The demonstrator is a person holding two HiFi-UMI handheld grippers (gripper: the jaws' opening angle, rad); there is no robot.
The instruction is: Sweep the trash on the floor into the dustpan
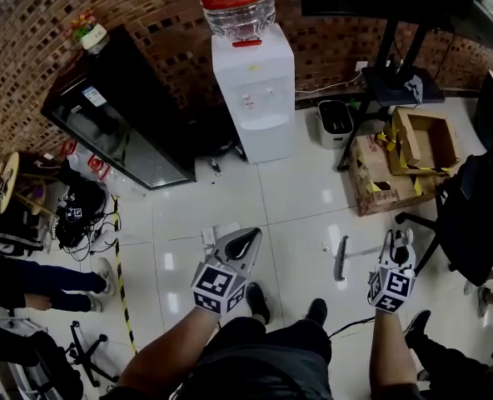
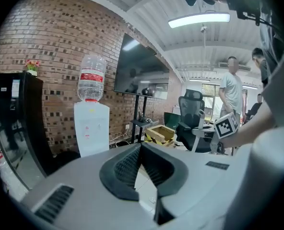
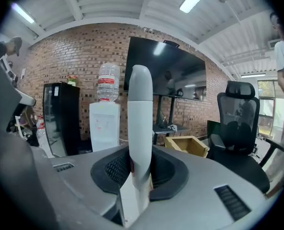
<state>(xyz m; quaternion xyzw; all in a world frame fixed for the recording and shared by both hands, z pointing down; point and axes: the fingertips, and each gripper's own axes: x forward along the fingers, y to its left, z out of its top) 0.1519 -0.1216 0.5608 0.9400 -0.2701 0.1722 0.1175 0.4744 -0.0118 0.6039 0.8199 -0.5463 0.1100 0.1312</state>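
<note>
My right gripper (image 1: 395, 250) is shut on a white-grey handle (image 3: 139, 128) that stands upright between its jaws. From it a thin rod runs left to a grey head (image 1: 341, 259) resting on the white tiles; I cannot tell whether this is a broom or a dustpan. Small white scraps of trash (image 1: 326, 246) lie beside that head, and more scraps (image 1: 211, 236) lie ahead of my left gripper (image 1: 245, 244). My left gripper (image 2: 142, 150) hangs over the floor with its fingertips together and nothing between them.
A white water dispenser (image 1: 253, 90) and a black fridge (image 1: 117, 111) stand against the brick wall. Cardboard boxes (image 1: 405, 161), a small white bin (image 1: 336, 126) and an office chair (image 1: 471, 215) are to the right. Cables (image 1: 88, 223), striped tape (image 1: 120, 282) and a person's legs (image 1: 38, 282) are on the left.
</note>
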